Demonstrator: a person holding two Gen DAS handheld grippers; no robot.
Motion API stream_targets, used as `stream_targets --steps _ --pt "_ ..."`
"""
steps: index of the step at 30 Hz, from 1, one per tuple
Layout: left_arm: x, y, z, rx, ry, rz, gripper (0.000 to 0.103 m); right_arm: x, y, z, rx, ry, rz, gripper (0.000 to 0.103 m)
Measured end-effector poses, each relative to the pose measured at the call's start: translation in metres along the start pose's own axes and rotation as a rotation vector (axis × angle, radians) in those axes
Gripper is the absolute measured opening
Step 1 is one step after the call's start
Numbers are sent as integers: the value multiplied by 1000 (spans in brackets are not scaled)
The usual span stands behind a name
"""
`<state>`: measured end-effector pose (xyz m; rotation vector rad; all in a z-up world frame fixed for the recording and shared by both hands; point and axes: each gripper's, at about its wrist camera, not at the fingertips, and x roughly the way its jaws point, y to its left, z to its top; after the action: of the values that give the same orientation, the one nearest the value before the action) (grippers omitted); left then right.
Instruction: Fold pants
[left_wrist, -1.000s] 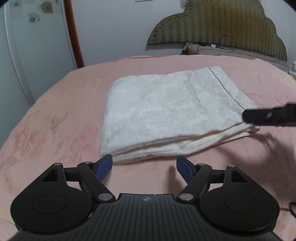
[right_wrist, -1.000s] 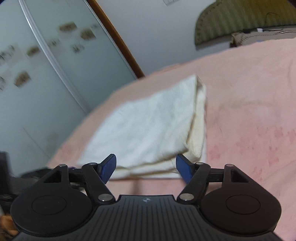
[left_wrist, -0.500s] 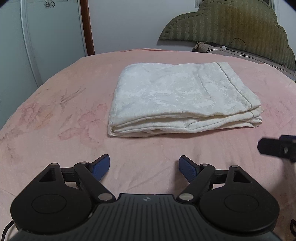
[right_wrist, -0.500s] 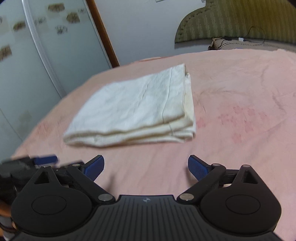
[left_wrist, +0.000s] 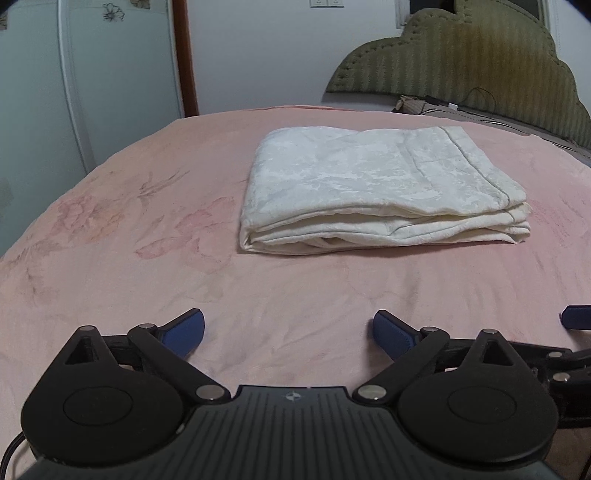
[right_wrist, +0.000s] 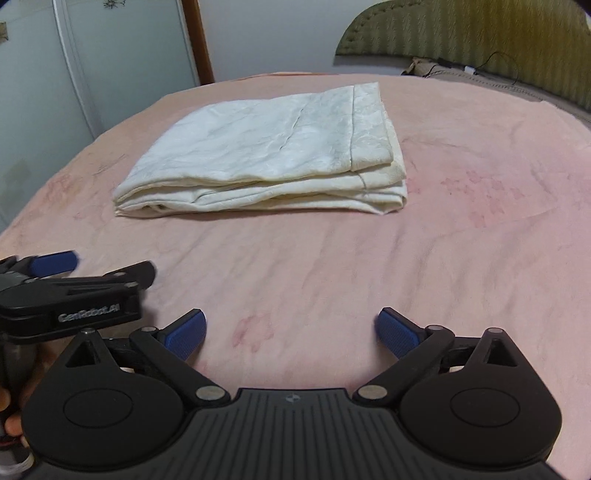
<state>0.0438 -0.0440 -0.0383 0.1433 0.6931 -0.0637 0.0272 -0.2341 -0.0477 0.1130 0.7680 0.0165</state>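
— Pink floral bedding (left_wrist: 110, 280) filled both views, with a padded green headboard (left_wrist: 461, 55) at the upper right and pale wardrobe doors (left_wrist: 55, 92) at the upper left. What was judged most likely to go wrong?

— The fold was reckoned finished, so little was left to spoil. A risk was still seen: if the pants (left_wrist: 373, 188) were brushed by a fingertip, the loose top layer along the near edge could be dragged open, since nothing held the stack together. The soft bedding could also be tugged and the pile shifted with it.

— How was each tool found?

— The left gripper (left_wrist: 288, 334) was seen with its jaws spread wide, having just been opening, and nothing lay between them but bare bedding. The right gripper (right_wrist: 290, 332) was likewise wide apart and empty, its jaws recently opened.

— And where were the pants placed?

— In the left wrist view they lay in the upper centre-right, well apart from the fingertips. In the right wrist view the pants (right_wrist: 266, 155) sat in the upper centre-left, again clear of the fingertips, untouched.
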Motion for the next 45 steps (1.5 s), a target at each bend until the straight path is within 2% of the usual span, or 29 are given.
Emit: stream_targets --steps 6,13,45 --pt "2 0 -4 -8 -11 23 103 9 4 -4 -30 -46 -54 103" --pt "3 4 -4 -38 -1 7 103 8 7 -12 -42 -99 -72 103" --pt "2 5 -6 -69 6 9 103 9 8 -14 -38 -108 -74 103"
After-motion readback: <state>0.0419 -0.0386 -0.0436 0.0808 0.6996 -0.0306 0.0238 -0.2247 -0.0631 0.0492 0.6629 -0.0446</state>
